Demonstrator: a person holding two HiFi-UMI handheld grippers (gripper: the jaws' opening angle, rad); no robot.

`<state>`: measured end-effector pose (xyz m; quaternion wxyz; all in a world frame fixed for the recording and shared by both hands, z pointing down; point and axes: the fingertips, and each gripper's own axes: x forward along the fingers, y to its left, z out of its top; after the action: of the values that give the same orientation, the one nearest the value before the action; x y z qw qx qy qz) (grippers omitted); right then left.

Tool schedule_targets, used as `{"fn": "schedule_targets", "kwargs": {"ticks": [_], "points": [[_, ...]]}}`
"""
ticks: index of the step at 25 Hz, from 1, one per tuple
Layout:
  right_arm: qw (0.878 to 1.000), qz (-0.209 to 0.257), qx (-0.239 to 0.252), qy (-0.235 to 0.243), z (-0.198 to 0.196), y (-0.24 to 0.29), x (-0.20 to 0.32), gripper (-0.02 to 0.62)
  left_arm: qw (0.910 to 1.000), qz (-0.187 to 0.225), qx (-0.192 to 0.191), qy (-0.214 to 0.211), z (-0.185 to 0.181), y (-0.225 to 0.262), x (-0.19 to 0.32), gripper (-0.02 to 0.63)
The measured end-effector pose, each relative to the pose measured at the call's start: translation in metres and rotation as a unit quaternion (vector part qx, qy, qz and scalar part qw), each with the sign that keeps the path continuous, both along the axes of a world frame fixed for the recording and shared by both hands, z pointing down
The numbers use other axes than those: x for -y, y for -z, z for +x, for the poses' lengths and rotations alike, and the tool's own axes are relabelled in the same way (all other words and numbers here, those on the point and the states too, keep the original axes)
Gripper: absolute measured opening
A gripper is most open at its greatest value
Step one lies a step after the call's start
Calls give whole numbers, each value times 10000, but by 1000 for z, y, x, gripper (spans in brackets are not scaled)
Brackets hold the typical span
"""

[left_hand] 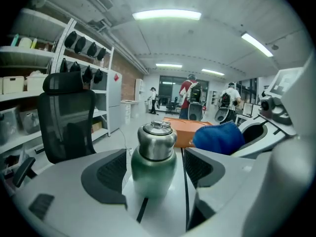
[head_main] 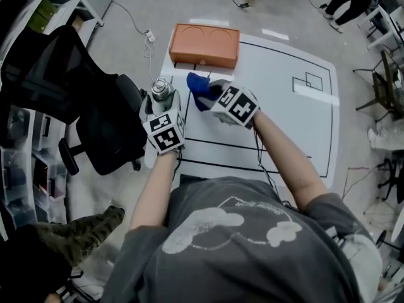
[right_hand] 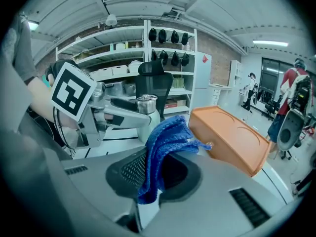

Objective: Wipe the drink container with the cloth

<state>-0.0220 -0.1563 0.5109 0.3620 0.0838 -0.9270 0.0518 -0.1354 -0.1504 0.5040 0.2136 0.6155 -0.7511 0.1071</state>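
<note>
The green flask [left_hand: 157, 142] stands on the white table [head_main: 278, 106] between the left gripper's [left_hand: 154, 169] wide-apart jaws, and the right gripper [right_hand: 155, 174] pinches the blue cloth [right_hand: 168, 137], so next it likely must grab the flask and rub.

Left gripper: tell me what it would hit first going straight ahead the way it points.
The green and steel bottle, standing upright between the open jaws of the left gripper. The pads apparently do not touch it.

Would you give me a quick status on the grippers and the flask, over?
Left gripper open, jaws either side of upright green flask, not touching. Right gripper shut on blue cloth, off the flask. Orange box beyond, not in the way.
</note>
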Motion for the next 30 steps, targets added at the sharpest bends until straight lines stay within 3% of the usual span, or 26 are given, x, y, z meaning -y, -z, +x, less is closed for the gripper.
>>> {"fn": "schedule_targets", "kwargs": {"ticks": [9, 13, 18, 24, 30], "points": [[10000, 1, -38, -42, 8, -2, 3, 44, 9992, -192, 325, 140, -5, -8, 13, 330], [10000, 9, -34, -89, 6, -1, 6, 43, 9990, -58, 331, -280, -5, -7, 13, 325], [9999, 121, 24, -95, -1, 8, 13, 43, 9934, 103, 319, -1094, -1, -5, 14, 324], [9996, 190, 143, 137, -18, 24, 19, 44, 9708, 310, 289, -2359, 4, -1, 14, 324], [9982, 172, 167, 555, -49, 26, 15, 43, 9364, 433, 242, -3474, 8, 0, 11, 324]]}}
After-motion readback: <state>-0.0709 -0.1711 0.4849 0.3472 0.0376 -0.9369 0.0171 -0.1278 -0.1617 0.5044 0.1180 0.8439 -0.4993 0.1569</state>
